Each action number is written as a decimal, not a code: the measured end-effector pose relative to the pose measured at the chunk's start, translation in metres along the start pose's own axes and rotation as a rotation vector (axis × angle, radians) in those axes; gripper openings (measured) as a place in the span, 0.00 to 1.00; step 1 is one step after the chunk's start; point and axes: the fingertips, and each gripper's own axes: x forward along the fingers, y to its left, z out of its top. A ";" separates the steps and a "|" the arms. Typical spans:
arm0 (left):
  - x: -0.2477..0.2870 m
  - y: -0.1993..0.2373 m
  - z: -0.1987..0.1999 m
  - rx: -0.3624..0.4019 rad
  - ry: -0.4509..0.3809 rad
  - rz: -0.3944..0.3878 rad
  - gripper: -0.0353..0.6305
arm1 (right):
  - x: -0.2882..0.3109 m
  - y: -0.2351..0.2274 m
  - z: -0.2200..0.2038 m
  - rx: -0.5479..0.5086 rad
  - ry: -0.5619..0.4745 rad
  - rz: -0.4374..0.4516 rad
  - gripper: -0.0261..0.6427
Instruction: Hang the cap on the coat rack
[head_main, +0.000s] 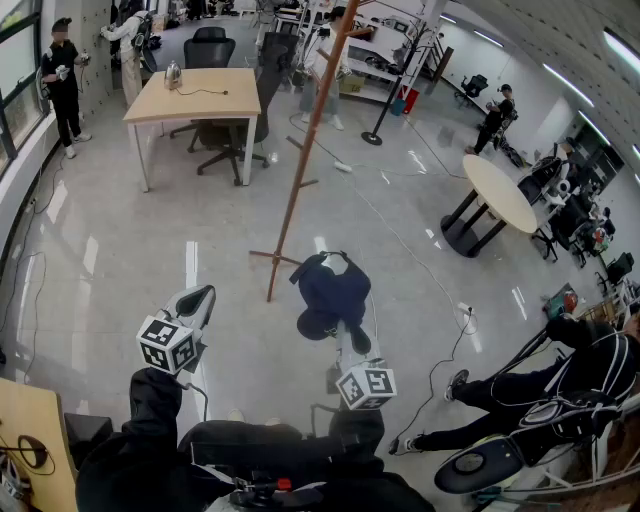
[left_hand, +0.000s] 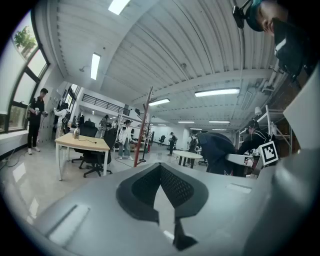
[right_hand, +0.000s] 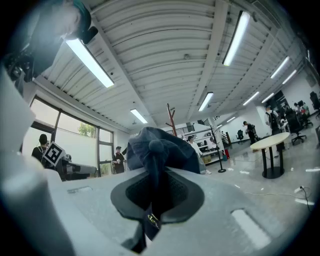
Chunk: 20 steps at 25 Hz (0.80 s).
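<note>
Right claw (right_hand: 155, 184) is clenched on the cap (head_main: 332, 288), which hangs over the floor (head_main: 120, 290). The rack (head_main: 300, 160) stands at the cap's 11 o'clock. Left claw (left_hand: 160, 169) is clenched, empty, at the cap's 9 o'clock.

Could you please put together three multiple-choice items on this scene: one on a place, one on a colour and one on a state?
1. In the head view, the wooden desk stands:
A. left of the coat rack
B. right of it
C. directly beneath the cap

2. The cap is:
A. red
B. dark blue
C. white

3. The right gripper is:
A. open and empty
B. shut on nothing
C. shut on the cap

Answers:
1 A: the desk lies left of the rack's pole.
2 B: its fabric shows navy in the head view and the right gripper view.
3 C: the fabric is pinched between the closed jaws.
</note>
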 end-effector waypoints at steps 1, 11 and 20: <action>-0.002 0.001 0.000 -0.002 0.000 0.003 0.06 | 0.000 0.004 0.003 0.001 -0.005 0.011 0.06; -0.021 0.011 0.001 -0.010 -0.006 0.025 0.06 | 0.005 0.026 -0.001 0.036 0.003 0.051 0.06; -0.048 0.039 -0.002 -0.022 -0.007 0.029 0.06 | 0.018 0.062 -0.012 0.043 0.015 0.063 0.06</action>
